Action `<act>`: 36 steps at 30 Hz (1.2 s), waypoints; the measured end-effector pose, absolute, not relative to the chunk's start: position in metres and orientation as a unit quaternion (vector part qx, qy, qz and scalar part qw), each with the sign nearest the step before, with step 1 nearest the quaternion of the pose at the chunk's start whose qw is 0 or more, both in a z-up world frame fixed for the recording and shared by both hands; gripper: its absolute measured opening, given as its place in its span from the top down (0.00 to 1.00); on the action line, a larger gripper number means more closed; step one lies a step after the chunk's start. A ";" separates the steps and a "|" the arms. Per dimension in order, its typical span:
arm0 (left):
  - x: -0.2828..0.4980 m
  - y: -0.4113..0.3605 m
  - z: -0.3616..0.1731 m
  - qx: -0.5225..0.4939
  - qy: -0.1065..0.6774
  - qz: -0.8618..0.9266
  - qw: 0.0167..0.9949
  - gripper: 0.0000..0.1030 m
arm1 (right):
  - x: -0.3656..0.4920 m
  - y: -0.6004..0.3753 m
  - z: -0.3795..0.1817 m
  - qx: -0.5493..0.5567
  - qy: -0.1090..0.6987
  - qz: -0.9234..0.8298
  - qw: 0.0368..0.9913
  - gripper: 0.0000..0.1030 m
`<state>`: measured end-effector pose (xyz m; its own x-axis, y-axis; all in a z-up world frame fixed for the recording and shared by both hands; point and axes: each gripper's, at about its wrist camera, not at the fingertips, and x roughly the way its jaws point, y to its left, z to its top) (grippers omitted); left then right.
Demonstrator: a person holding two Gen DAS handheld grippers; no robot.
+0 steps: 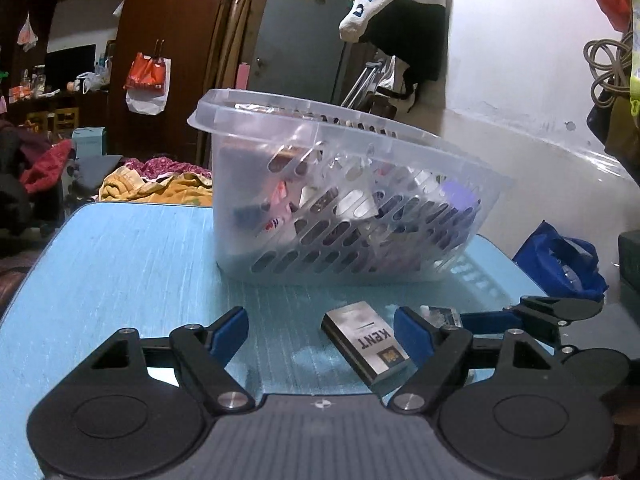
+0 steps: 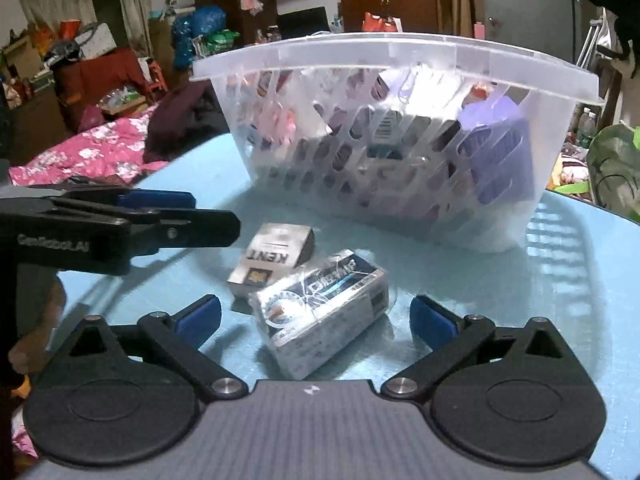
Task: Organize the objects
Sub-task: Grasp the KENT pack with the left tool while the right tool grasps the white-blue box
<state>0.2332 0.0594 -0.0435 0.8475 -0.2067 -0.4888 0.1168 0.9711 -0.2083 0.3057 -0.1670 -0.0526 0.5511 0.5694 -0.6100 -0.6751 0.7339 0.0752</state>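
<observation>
Packs (image 2: 320,312) lie between basket (image 2: 400,56) and table edge (image 1: 24,300).

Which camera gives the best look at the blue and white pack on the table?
The right wrist view. There the blue and white pack lies whole between the open right gripper fingers, beside the Kent pack. The left wrist view shows only a sliver of it behind a finger.
</observation>
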 end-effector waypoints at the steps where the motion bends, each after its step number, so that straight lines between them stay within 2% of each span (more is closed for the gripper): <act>1: 0.233 0.059 -0.044 -0.085 0.263 -0.085 0.957 0.19 | 0.301 -0.170 -0.053 -0.086 0.311 0.354 0.878 0.01; 3: 0.235 0.056 -0.047 -0.084 0.265 -0.086 0.957 0.19 | 0.298 -0.175 -0.053 -0.085 0.304 0.348 0.883 0.09; 5: 0.236 0.052 -0.049 -0.082 0.267 -0.085 0.956 0.19 | 0.297 -0.183 -0.051 -0.085 0.300 0.334 0.890 0.33; 10: 0.235 0.033 -0.051 -0.060 0.271 -0.089 0.956 0.19 | 0.301 -0.214 -0.049 -0.050 0.295 0.304 0.904 0.34; 11: 0.235 0.029 -0.051 -0.055 0.274 -0.090 0.956 0.19 | 0.302 -0.221 -0.050 -0.048 0.293 0.293 0.909 0.42; 13: 0.236 0.020 -0.052 -0.045 0.276 -0.089 0.956 0.19 | 0.305 -0.233 -0.050 -0.020 0.299 0.296 0.907 0.45; 22: 0.247 -0.028 -0.055 0.040 0.316 -0.049 0.947 0.19 | 0.307 -0.228 -0.051 -0.041 0.299 0.275 0.913 0.46; 25: 0.247 -0.026 -0.057 0.029 0.317 -0.044 0.947 0.19 | 0.308 -0.230 -0.051 -0.040 0.299 0.265 0.916 0.44; 27: 0.248 -0.023 -0.057 0.026 0.315 -0.038 0.948 0.19 | 0.307 -0.231 -0.051 -0.038 0.300 0.268 0.915 0.36; 28: 0.248 -0.021 -0.057 0.024 0.314 -0.034 0.948 0.25 | 0.307 -0.229 -0.051 -0.043 0.300 0.271 0.913 0.32; 29: 0.246 -0.020 -0.056 0.025 0.311 -0.027 0.950 0.30 | 0.306 -0.227 -0.052 -0.053 0.300 0.270 0.914 0.32; 30: 0.244 -0.020 -0.055 0.027 0.308 -0.026 0.951 0.42 | 0.304 -0.223 -0.052 -0.062 0.300 0.267 0.914 0.32; 31: 0.242 -0.019 -0.055 0.028 0.305 -0.029 0.951 0.47 | 0.303 -0.221 -0.052 -0.072 0.300 0.264 0.914 0.33; 33: 0.240 -0.018 -0.054 0.028 0.305 -0.029 0.952 0.49 | 0.301 -0.216 -0.052 -0.089 0.296 0.258 0.915 0.36; 36: 0.238 -0.013 -0.053 0.023 0.304 -0.035 0.952 0.52 | 0.301 -0.219 -0.051 -0.083 0.294 0.255 0.917 0.48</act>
<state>0.2385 -0.0133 -0.0528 0.8134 -0.0519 -0.5794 0.0796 0.9966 0.0224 0.3007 -0.2191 -0.0513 0.6974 0.4188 -0.5816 -0.5166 0.8563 -0.0027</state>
